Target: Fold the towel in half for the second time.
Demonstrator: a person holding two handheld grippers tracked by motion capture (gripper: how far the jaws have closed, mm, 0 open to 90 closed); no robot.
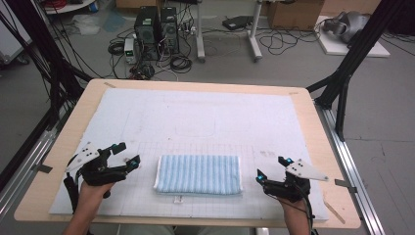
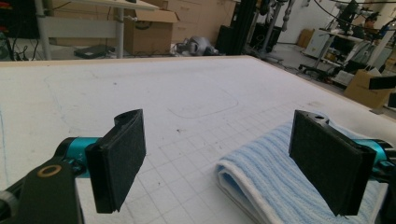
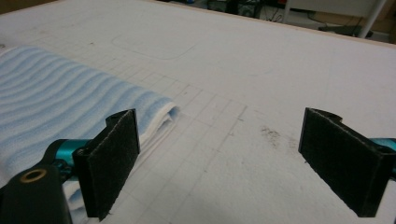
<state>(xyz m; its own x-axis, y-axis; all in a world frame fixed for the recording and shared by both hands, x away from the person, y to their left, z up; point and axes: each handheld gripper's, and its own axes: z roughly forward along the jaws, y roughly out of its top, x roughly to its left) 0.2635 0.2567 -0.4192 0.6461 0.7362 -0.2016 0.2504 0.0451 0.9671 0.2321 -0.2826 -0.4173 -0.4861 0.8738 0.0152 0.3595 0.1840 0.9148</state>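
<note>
The folded blue-and-white striped towel (image 1: pixel 198 174) lies on the bench (image 1: pixel 303 105) between the left hand-held gripper (image 1: pixel 126 154) and right hand-held gripper (image 1: pixel 271 168), both wide open, empty.

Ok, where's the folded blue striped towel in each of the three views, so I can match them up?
High view: folded towel lies low centre, between the two grippers.
Left gripper view: lower right, partly behind the right-hand jaw.
Right gripper view: left side, behind the left-hand jaw.
Shared landmark: the rounded rectangle outline drawn on the mat beyond it.

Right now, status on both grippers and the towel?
Left gripper open, empty. Right gripper open, empty. Folded towel flat between them, untouched. Nothing blocking.
</note>
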